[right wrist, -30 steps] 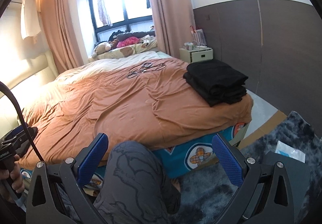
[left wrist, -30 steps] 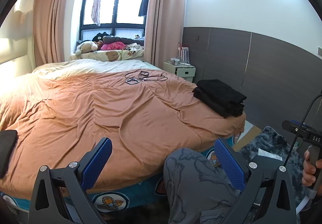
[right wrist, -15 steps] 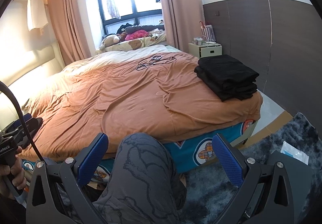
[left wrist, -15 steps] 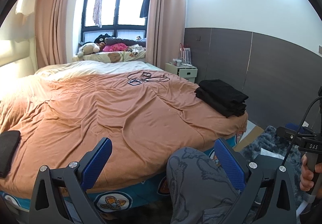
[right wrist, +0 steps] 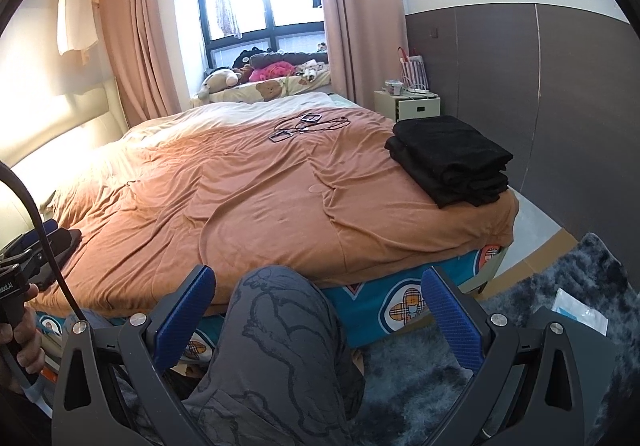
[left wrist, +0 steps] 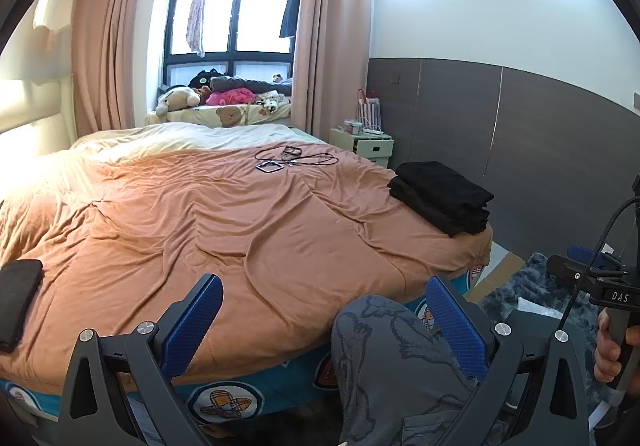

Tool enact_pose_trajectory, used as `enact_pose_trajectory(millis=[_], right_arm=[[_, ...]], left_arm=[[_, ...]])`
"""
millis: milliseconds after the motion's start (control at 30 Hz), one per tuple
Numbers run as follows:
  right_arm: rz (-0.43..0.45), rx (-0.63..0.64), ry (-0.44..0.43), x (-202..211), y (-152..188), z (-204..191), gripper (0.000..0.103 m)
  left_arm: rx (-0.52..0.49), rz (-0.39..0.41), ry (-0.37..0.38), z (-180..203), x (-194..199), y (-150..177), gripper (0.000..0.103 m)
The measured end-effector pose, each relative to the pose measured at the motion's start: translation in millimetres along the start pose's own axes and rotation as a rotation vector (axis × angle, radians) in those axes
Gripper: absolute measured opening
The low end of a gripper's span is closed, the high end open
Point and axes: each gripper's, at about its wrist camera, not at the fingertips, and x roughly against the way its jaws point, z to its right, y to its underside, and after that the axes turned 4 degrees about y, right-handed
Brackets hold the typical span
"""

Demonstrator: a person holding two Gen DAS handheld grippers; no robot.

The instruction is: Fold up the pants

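Both wrist cameras sit slightly higher and farther back than one second ago, so more of the orange-brown bed cover [left wrist: 248, 230] shows; nothing on it has shifted. Left gripper [left wrist: 324, 320]: blue-padded fingers spread wide apart, holding nothing, raised over the near edge of the bed. Right gripper [right wrist: 318, 310]: fingers likewise spread wide apart and empty, at the near right of the bed. A stack of folded black pants [left wrist: 442, 195] rests on the near right corner of the bed cover, well apart from both grippers; in the right wrist view the same stack [right wrist: 450, 159] lies at the right edge. A second piece of dark folded fabric [left wrist: 18, 302] lies at the near left edge of the bed. A tangle of thin black cables with small square devices [left wrist: 294, 159] lies on the far middle of the cover. A person's knee in grey patterned trousers [right wrist: 280, 330] stands between the fingers of each gripper, below the mattress edge. A dark blue-grey shaggy rug [right wrist: 540, 326] covers the floor at the near right. A white bedside cabinet [left wrist: 366, 145] stands at the far right beside the grey wall panel.
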Motion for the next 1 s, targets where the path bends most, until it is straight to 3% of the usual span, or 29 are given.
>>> enact_pose_trajectory(millis=[1000], right_arm=[[0.012, 0.035, 0.006, -1.4, -0.7, 6.2, 0.103]], left_arm=[[0.008, 0.010, -0.029, 5.1, 8.6, -6.6, 0.102]])
